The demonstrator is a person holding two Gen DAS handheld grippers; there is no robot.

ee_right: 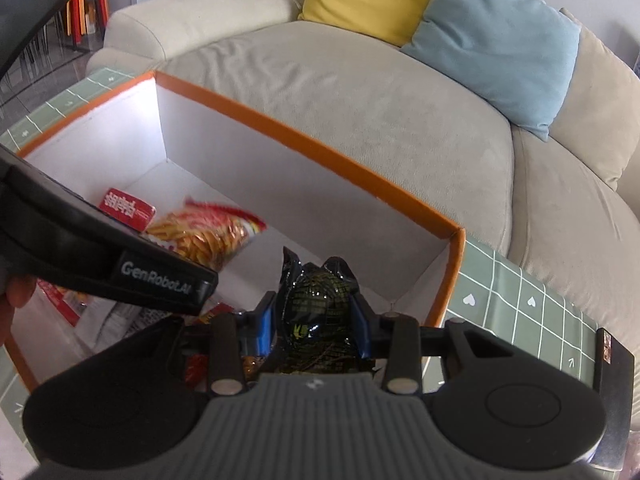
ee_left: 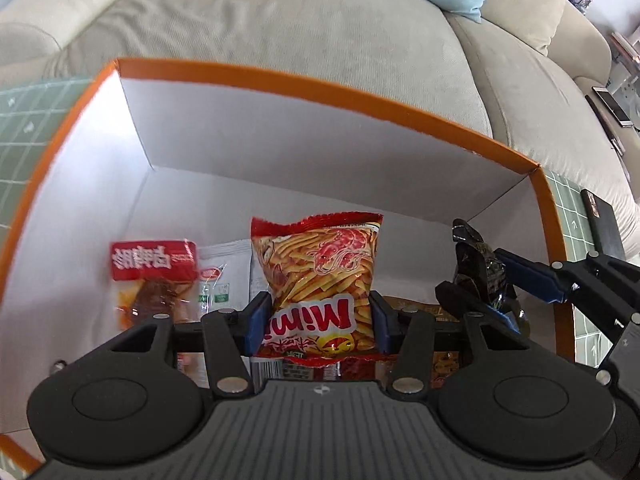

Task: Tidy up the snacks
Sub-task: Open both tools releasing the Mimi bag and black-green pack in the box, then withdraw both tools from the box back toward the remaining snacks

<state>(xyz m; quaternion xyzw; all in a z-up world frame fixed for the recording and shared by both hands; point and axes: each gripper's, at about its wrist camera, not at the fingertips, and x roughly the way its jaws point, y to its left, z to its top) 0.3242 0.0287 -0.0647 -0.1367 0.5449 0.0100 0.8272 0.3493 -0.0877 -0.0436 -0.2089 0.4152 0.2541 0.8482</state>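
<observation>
- The orange-rimmed box (ee_left: 328,92) stands on a green gridded surface (ee_right: 516,300), in front of a beige sofa (ee_right: 360,92).
- At the left of the box floor lies a red-labelled packet (ee_left: 154,276), with a white packet (ee_left: 224,272) just beside it.
- The left gripper (ee_left: 318,316) is over the middle of the box. Its jaws are clenched on the red Mimi snack bag (ee_left: 320,268), one blue pad on each side of the lower part of the bag, and the bag stands up beyond them.
- At the right side of the box, the right gripper (ee_right: 316,322) has its jaws clenched on a crumpled black snack packet (ee_right: 318,304), which sticks out above the pads.
- Other packets on the box floor under the grippers are mostly hidden.
</observation>
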